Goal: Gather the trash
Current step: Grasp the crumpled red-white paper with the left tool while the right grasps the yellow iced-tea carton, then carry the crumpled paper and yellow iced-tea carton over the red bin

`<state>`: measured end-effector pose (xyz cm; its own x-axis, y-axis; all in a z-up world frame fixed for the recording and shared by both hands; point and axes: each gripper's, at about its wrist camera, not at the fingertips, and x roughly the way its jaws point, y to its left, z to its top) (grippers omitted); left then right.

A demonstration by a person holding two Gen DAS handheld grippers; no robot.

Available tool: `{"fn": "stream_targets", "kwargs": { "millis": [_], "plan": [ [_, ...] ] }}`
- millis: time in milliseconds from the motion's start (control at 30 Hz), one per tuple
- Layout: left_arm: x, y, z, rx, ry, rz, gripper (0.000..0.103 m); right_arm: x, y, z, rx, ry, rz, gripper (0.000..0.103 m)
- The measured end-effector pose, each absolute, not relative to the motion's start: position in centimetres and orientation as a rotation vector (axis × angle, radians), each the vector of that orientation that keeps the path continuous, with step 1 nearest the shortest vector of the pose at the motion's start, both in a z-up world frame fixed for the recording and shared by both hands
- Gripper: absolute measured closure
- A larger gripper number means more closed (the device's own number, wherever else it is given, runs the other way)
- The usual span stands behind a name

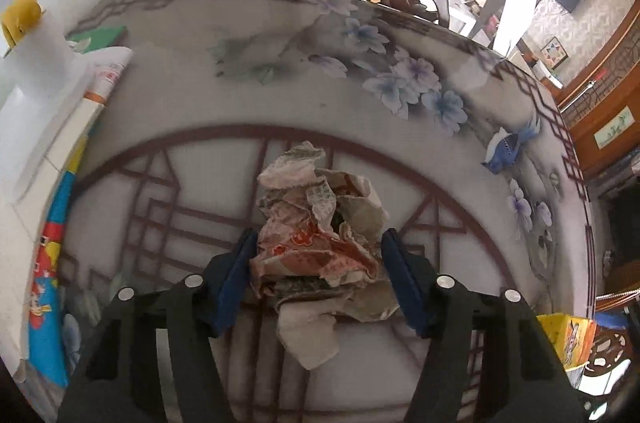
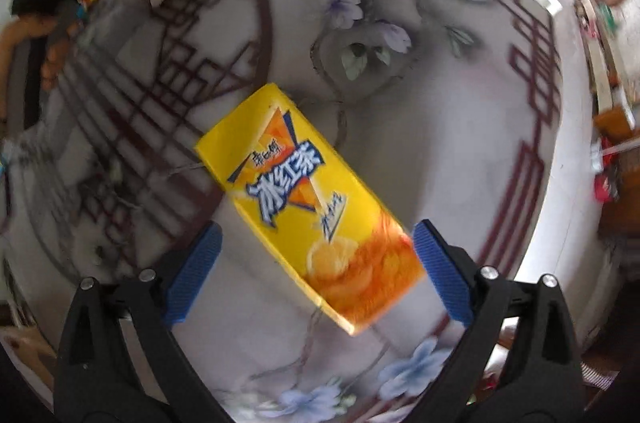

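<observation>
Both grippers were down on the trash, one piece each.

Right gripper hung wide open around the yellow iced-tea carton, which lay diagonally on the painted round table, so neither pad touched it. Left gripper had its blue pads against a crumpled paper wad, apparently pinching it. A blue wrapper and boxes along the left edge sat well clear.
</observation>
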<state>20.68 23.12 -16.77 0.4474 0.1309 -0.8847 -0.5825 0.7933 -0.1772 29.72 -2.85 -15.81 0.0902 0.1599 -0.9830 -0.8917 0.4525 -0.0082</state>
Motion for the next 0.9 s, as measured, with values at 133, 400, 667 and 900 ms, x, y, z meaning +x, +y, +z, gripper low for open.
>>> {"fn": "stream_targets", "kwargs": {
  "millis": [133, 400, 667, 900],
  "plan": [
    [20.0, 22.2, -15.6, -0.450, 0.975, 0.470, 0.063, 30.1, -1.6, -17.0, -0.839, 1.254, 0.921, 0.012],
    [17.7, 19.4, -11.6, -0.411, 0.880, 0.436, 0.064, 27.6, -3.9, -14.8, -0.673, 1.234, 0.935, 0.035],
    [14.1, 13.3, -6.2, -0.325, 0.792, 0.332, 0.064, 22.4, -13.1, -9.7, -0.239, 1.227, 0.791, 0.035],
    [11.4, 5.5, -4.0, -0.292, 0.785, 0.190, 0.063, 18.7, -22.7, -7.1, 0.128, 1.157, 0.570, 0.035]
  ]
}}
